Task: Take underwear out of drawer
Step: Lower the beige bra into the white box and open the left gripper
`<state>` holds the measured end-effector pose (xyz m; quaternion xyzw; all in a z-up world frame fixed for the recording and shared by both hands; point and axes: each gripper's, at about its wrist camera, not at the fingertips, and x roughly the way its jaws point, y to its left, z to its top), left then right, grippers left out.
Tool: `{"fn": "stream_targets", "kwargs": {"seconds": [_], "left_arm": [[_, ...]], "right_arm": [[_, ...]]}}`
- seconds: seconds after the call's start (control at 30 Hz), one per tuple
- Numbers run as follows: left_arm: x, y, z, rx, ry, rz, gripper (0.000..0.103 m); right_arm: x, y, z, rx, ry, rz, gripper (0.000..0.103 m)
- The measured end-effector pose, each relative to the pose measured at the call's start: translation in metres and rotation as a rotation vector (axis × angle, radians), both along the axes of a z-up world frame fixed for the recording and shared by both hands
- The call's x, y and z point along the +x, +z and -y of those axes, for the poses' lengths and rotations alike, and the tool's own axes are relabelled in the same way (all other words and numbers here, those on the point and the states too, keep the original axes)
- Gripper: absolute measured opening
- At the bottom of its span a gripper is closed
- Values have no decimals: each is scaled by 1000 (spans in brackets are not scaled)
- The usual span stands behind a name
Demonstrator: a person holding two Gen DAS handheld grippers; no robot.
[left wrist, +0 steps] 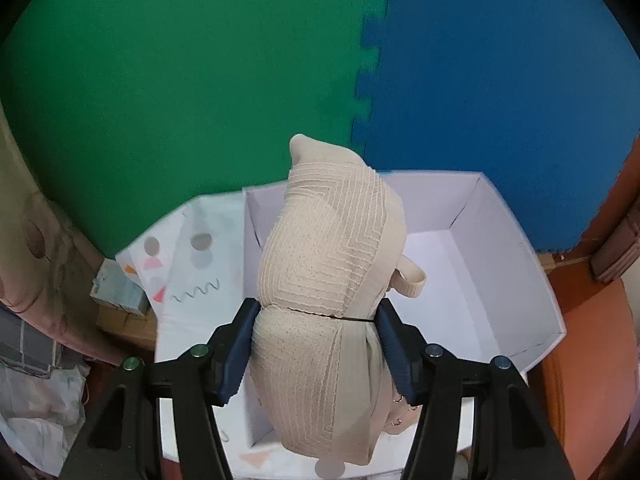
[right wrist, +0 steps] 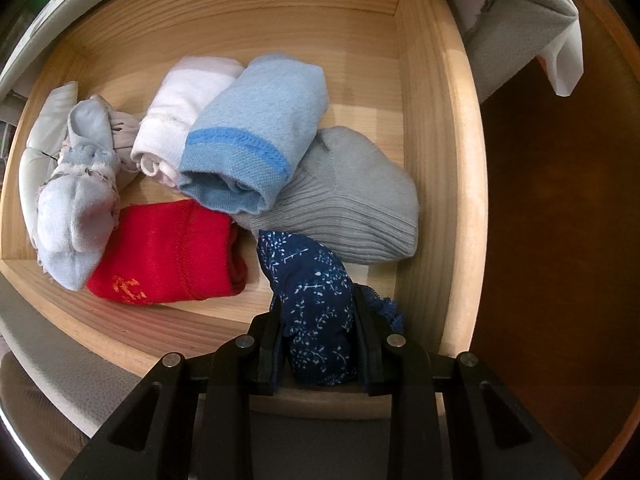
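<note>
My left gripper (left wrist: 316, 320) is shut on a beige ribbed underwear bundle (left wrist: 324, 248) and holds it over an open white box (left wrist: 500, 240). My right gripper (right wrist: 318, 320) is shut on a rolled navy floral underwear (right wrist: 316, 312) at the front of the wooden drawer (right wrist: 436, 168). In the drawer lie a red piece (right wrist: 164, 256), a light blue roll (right wrist: 256, 132), a white roll (right wrist: 184, 108), a grey ribbed piece (right wrist: 348, 200) and a pale blue bundle (right wrist: 76, 208).
The white box stands on a white patterned cloth (left wrist: 192, 256) over green (left wrist: 180, 80) and blue (left wrist: 500, 80) foam mats. Small cardboard boxes (left wrist: 120, 296) sit left of it. Dark brown floor (right wrist: 560, 240) lies right of the drawer.
</note>
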<state>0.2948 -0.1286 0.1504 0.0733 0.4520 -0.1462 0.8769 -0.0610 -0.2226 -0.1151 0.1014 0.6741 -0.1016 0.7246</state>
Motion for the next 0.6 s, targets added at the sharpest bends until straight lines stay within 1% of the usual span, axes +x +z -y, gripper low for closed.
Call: {"fn": "stream_targets", "kwargs": {"seconds": [0.07,0.13,0.2,0.33,0.47,0.53,0.6], "left_arm": [[4,-16,4,27,-1,-20,60],[6,-30,9,71,-7,-31,60],[9,-40,8,84,-6,-45,60],[10,-52,7,110,-8,-62,60],[10,-59,7,122,-11,-71,60],[6,-61,7,155,-14,-57,61],[5,-63,6,168,-16,-53,61]], "right_arm": [[-1,0,2,2,1,2,26],[-2,0,3,7,-1,3,26],[-2,1,3,8,-2,3,26],[-1,1,1,8,0,0,26],[-1,2,1,9,0,0,27],[-1,2,1,8,0,-1,27],[-1,2,1,8,0,0,27]]}}
